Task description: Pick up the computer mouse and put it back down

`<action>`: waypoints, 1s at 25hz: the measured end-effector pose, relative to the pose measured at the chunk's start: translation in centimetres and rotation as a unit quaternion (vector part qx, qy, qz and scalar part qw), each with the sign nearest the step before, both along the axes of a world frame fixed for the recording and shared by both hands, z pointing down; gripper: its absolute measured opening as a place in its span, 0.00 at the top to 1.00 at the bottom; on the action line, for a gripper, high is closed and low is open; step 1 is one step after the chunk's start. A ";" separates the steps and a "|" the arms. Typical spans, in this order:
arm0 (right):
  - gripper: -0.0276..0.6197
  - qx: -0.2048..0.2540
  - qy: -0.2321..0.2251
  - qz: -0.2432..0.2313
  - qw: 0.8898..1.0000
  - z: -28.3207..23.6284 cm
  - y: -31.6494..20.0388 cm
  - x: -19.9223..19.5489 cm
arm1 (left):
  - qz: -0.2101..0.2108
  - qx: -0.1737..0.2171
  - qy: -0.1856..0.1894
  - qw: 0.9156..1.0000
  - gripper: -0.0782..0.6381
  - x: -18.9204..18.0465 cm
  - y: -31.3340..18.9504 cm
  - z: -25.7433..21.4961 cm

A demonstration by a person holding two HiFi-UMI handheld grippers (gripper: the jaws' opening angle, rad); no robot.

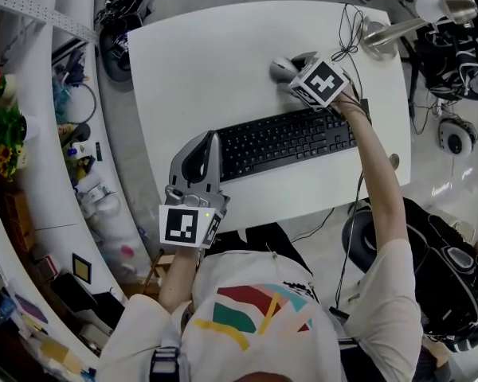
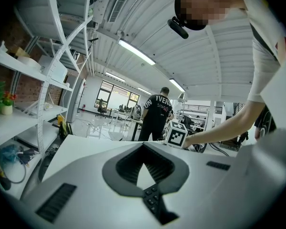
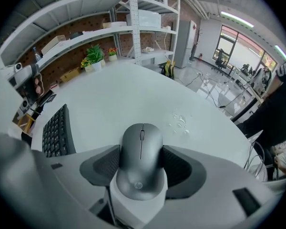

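Gripping the grey rounded plastic computer mouse at the white table's one o'clock, my right gripper sits wide, pads on both flanks. I'd squeeze evenly and lift straight. Left gripper closed, empty.

Person in a white short-sleeved T-shirt
Red, teal and yellow print at six o'clock; grey left gripper and right gripper each carry a black-and-white marker cube.
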State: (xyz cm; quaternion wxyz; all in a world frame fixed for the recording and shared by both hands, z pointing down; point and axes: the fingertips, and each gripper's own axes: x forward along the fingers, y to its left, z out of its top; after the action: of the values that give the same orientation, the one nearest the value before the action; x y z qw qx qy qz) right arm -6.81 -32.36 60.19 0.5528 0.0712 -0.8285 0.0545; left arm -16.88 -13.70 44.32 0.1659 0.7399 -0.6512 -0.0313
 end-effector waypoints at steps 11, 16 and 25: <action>0.50 0.103 -0.199 0.136 0.965 -12.8 3.1 1.0 | 0.007 0.054 -0.004 0.998 0.83 0.1 0.9 -6.1; 0.50 0.158 -0.299 0.166 0.926 -22.1 9.3 1.8 | 0.018 0.093 -0.024 0.995 0.83 0.7 2.3 -10.9; 0.50 0.161 -0.471 0.265 0.826 -30.4 18.0 7.0 | 0.030 0.108 -0.044 0.993 0.83 2.9 2.7 -15.0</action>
State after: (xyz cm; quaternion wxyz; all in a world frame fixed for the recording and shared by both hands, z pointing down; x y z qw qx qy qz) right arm 0.18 -14.34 29.74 0.0399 0.3420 -0.9344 0.0918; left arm -13.95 -10.97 29.35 0.0575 0.7733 -0.6282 -0.0637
